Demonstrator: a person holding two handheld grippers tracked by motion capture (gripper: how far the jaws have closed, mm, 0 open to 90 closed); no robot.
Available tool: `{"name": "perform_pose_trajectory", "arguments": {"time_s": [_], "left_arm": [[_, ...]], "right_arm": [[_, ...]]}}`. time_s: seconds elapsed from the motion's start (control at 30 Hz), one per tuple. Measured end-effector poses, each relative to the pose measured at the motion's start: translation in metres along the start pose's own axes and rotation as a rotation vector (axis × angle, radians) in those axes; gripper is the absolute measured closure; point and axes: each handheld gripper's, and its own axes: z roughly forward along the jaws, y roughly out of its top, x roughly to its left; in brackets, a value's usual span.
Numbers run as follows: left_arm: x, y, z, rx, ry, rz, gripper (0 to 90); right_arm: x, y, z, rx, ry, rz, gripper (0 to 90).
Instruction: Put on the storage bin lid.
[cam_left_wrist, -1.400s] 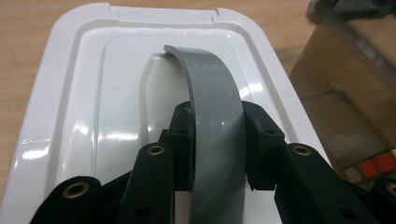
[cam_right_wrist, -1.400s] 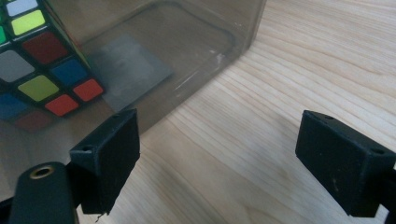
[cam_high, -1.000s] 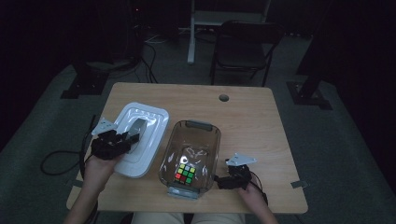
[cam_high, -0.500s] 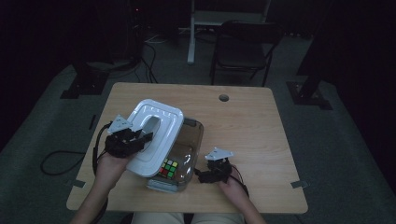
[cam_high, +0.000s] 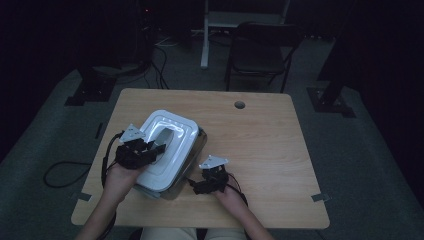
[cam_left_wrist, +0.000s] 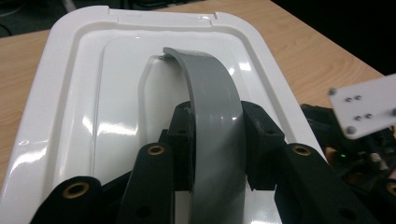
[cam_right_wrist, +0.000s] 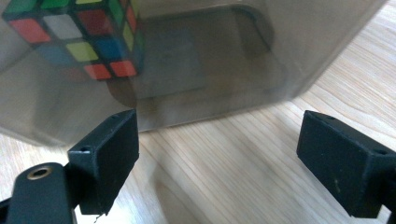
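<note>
No readable text anywhere, zoomed in on all three shots. White lid (cam_left_wrist: 116, 93): plain glossy plastic, no brand, no label. Grey handle (cam_left_wrist: 210, 116) on it: blank too. Clear box (cam_right_wrist: 243, 60): no sticker, no markings. Puzzle cube (cam_right_wrist: 79, 32) inside: coloured squares only, no logo on any tile I can see. Bench (cam_high: 260, 135): bare wood grain, no numbers or signs. Background too dark to make out any lettering.
</note>
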Motion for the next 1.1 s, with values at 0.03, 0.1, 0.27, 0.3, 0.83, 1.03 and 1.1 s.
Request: {"name": "perform_pose_trajectory", "arguments": {"time_s": [0.03, 0.1, 0.27, 0.3, 0.83, 1.03, 1.1], "left_arm": [[-0.001, 0.000, 0.001, 0.002, -0.004, 0.005, 69.0], [0.000, 0.000, 0.002, 0.009, -0.013, 0.011, 69.0], [-0.001, -0.001, 0.008, 0.041, -0.026, 0.023, 68.9], [-0.001, -0.001, 0.009, 0.047, -0.032, 0.024, 68.9], [0.001, -0.001, 0.021, 0.069, -0.059, 0.013, 68.7], [0.001, -0.002, 0.024, 0.071, -0.058, 0.015, 68.4], [0.002, -0.002, 0.024, 0.070, -0.061, 0.014, 68.3]], "right_arm": [[0.000, 0.001, 0.002, 0.002, 0.005, 0.002, 12.9], [0.001, 0.003, 0.004, 0.000, 0.009, 0.002, 12.8], [0.001, 0.002, 0.002, 0.000, 0.002, -0.001, 12.9], [-0.001, 0.000, 0.001, -0.002, 0.000, -0.003, 12.9], [-0.022, -0.017, -0.023, -0.019, -0.018, 0.072, 12.9], [-0.024, -0.018, -0.027, -0.024, -0.023, 0.081, 12.8], [-0.025, -0.018, -0.028, -0.026, -0.023, 0.081, 12.8]]}}
